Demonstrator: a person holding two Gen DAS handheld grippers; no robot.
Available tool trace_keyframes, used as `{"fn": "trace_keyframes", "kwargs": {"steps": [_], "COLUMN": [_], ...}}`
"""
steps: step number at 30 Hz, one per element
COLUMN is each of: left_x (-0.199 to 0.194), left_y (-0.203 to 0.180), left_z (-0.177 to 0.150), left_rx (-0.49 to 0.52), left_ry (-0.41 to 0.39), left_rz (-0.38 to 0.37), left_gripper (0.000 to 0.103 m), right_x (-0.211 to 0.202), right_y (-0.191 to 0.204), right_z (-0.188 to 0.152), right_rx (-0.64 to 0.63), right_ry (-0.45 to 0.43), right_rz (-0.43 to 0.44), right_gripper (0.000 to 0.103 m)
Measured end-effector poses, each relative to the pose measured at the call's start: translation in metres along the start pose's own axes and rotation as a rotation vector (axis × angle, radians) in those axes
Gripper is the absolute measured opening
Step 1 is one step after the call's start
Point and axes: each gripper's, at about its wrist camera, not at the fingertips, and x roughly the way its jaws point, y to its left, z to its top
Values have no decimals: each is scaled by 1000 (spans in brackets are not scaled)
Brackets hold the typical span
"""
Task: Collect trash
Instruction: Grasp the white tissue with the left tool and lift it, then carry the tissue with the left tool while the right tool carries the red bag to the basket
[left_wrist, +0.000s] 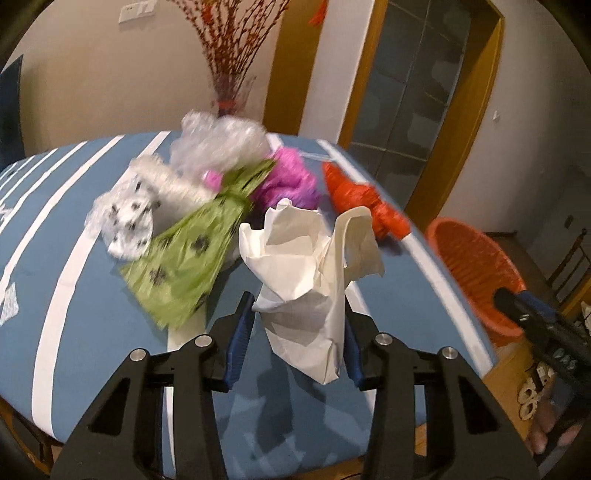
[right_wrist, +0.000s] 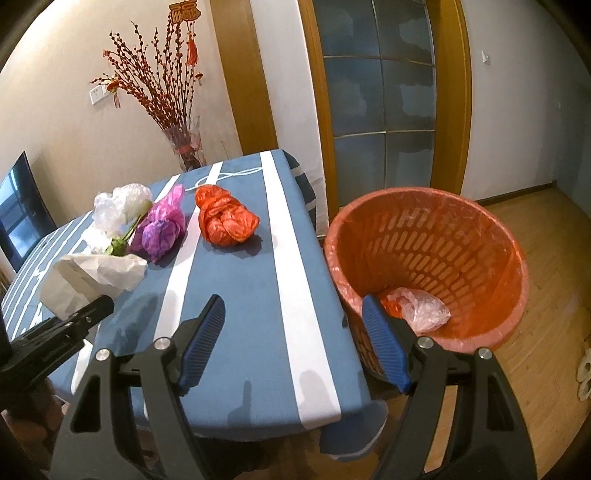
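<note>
Tissue (left_wrist: 306, 266), crumpled and white, stood between the pads of the left gripper (left_wrist: 295, 332), its long axis running upright out of the jaws and away from the camera. The jaws were clamped on its lower part. It sat at the near end of the table (left_wrist: 92, 295), just clear of the cloth. To its right, past the table edge, stood the bin (right_wrist: 424, 258), on the floor and lower than the tissue. The right gripper (right_wrist: 291, 343) hung between table edge and bin, jaws apart and empty. Judged from this, the carry ran rightward; the left hand held the load, the right was nearer the bin.
</note>
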Motion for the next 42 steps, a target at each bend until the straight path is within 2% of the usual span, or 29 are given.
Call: {"fn": "trace_keyframes", "kwargs": {"steps": [6, 13, 17, 23, 31, 33, 36, 42], "left_x": [-6, -10, -10, -8, -4, -5, -3, -2], "left_y": [6, 53, 76, 109, 125, 125, 124, 111], "left_z": [30, 65, 78, 87, 84, 84, 84, 82], "left_rx": [-20, -89, -122, -162, -192, -194, -189, -173], "left_ry": [-55, -118, -138, -150, -131, -129, -124, -115], "left_rz": [-14, 68, 113, 163, 179, 177, 171, 138], "left_gripper": [43, 43, 43, 43, 43, 43, 43, 43], "right_x": [11, 45, 78, 130, 176, 181, 176, 146], "right_y": [10, 37, 56, 78, 93, 94, 92, 75], "right_z": [21, 53, 73, 92, 93, 88, 82, 68], "right_rx": [-14, -39, -49, -77, -110, -117, -123, -94], "right_ry": [-16, 0, 34, 108, 213, 228, 225, 201], "right_rz": [16, 61, 82, 57, 25, 27, 38, 68], "right_gripper": [75, 73, 72, 72, 72, 61, 53, 50]}}
